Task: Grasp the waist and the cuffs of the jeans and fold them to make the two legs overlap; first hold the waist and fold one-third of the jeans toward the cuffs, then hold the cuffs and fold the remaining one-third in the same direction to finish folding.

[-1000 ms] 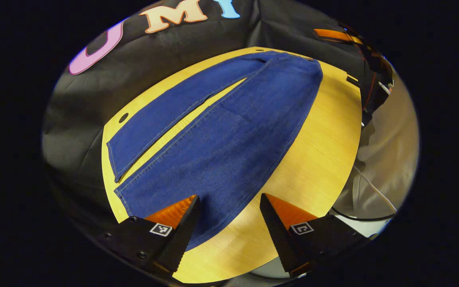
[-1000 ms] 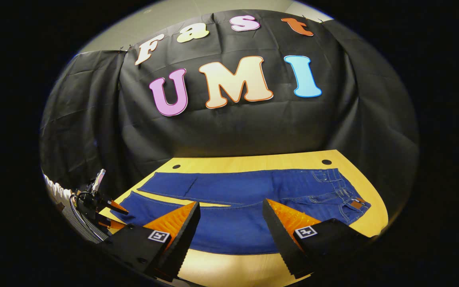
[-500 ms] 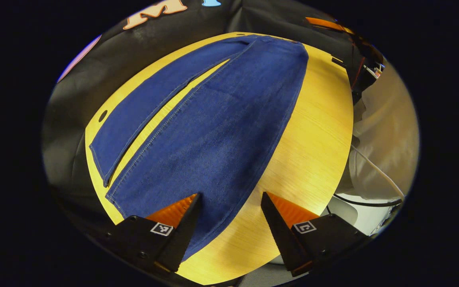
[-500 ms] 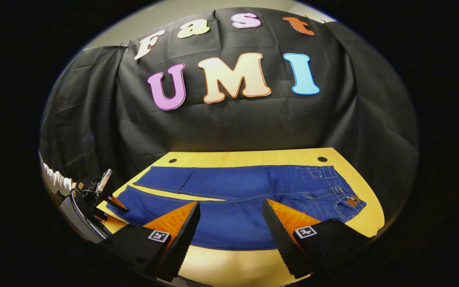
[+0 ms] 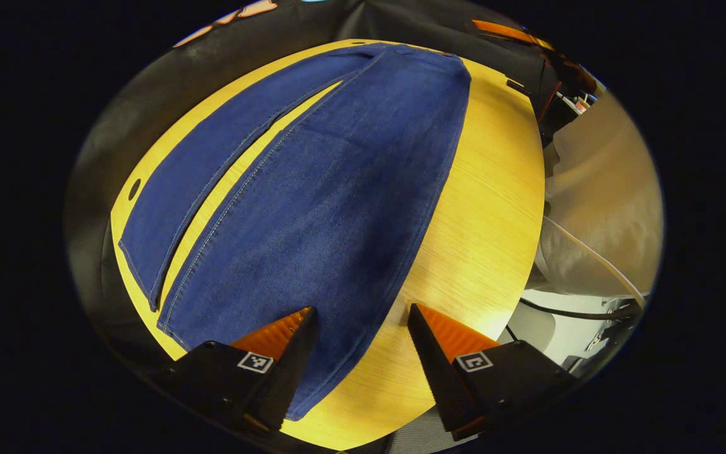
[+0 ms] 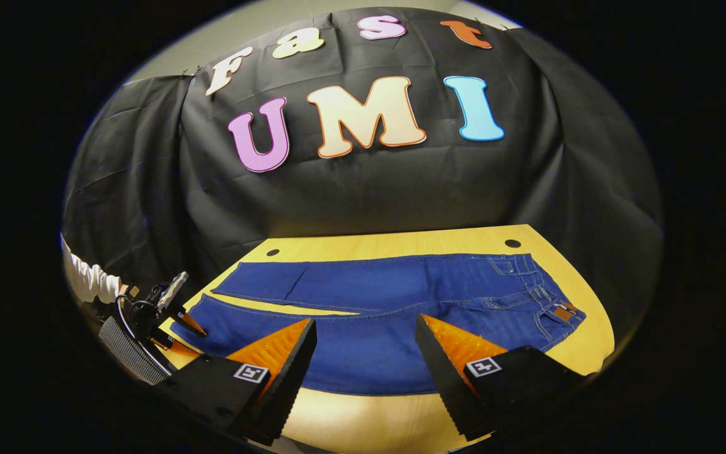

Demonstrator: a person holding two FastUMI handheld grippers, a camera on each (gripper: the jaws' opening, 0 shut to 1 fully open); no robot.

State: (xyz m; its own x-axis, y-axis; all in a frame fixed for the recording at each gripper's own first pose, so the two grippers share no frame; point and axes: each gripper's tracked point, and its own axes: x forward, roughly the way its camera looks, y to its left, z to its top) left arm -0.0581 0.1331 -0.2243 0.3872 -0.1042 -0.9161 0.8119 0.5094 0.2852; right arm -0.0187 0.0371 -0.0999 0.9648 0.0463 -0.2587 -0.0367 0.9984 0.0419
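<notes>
jeans: blue denim jeans (image 6: 375, 315) spread flat on the tabletop (image 6: 401, 243), legs side by side with a narrow gap of wood between them — not yet overlapped
waist: waist (image 6: 555, 302) at the right end in the right gripper view, belt loops and a small brown patch visible
cuffs: cuffs (image 5: 149, 277) at the near-left end in the left gripper view; near leg's hem sits close to the tabletop edge
left gripper: left gripper (image 5: 360, 321) hovers over the cuff end of the near leg, fingers spread wide, holding nothing; left finger over denim, right finger over bare wood
right gripper: right gripper (image 6: 366, 331) low at the front tabletop edge, about mid-length of the near leg, fingers apart, gripping nothing — waist is off to its right
other gripper seen: the left gripper also appears at far left of the right gripper view, near the cuffs, held by a white-sleeved hand (image 6: 89, 284)
handling: soft, limp but fairly heavy cloth; will sag and drag between two grip points — judgement
where to take hold: near-side edge at the waist corner and at the near cuff hem; thick seams should pinch firmly
risk: pinching one layer only, or a leg trailing skewed
stage: nothing folded yet; first fold pending
</notes>
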